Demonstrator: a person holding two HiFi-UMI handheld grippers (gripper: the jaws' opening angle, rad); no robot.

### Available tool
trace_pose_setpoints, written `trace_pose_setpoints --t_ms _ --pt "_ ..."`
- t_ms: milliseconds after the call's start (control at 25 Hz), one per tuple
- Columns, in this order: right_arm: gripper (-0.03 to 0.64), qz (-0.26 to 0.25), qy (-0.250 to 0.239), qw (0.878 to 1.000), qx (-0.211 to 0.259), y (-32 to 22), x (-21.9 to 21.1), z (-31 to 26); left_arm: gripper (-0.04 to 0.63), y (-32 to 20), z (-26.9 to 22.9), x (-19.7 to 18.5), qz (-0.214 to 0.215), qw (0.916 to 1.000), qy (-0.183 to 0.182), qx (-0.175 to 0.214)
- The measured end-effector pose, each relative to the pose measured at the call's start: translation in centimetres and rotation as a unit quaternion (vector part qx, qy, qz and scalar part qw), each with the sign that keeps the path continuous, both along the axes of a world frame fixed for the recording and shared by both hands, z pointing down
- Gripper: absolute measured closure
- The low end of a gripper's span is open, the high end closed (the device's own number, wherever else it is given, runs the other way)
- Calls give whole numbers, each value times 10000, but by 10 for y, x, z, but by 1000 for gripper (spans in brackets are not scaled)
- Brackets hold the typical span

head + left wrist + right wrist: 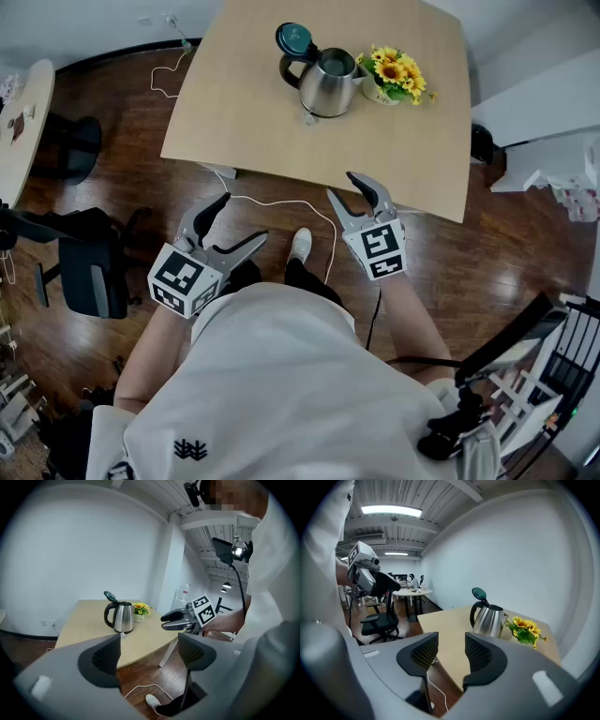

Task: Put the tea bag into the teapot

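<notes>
The steel teapot (325, 82) stands at the far middle of the wooden table (244, 112), its teal lid (294, 38) flipped up. A small pale thing, apparently the tea bag (307, 117), lies against its near base; it shows again as the tea bag (123, 635) in the left gripper view. My left gripper (242, 219) is open and empty, held over the floor short of the table. My right gripper (344, 187) is open and empty too, at the table's near edge. The teapot (121, 617) (490, 619) lies ahead of both the left gripper (149, 651) and the right gripper (451, 651).
A pot of yellow flowers (395, 76) stands just right of the teapot. A white cable (281, 204) runs across the wooden floor under the table edge. An office chair (89, 272) is at the left, a black stand (525, 347) at the right.
</notes>
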State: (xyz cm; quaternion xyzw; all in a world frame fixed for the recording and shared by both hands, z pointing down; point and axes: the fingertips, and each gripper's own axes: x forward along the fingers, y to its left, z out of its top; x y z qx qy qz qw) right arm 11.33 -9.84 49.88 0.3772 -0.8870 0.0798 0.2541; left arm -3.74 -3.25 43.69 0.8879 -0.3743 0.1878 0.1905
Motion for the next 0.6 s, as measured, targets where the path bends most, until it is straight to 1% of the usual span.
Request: trace_pose_setpoints --t_ms 240,440,600 --pt "446 238 -9 9991 -361 -63 -9 44 219 -48 11 -9 70 9999 17 -105" --pt "441 449 274 9968 -596 -115 -28 94 219 -77 8 -26 294 9995 22 -95" --pt "437 638 493 9928 -887 -157 -42 138 219 -100 5 -54 198 9998 -4 -69"
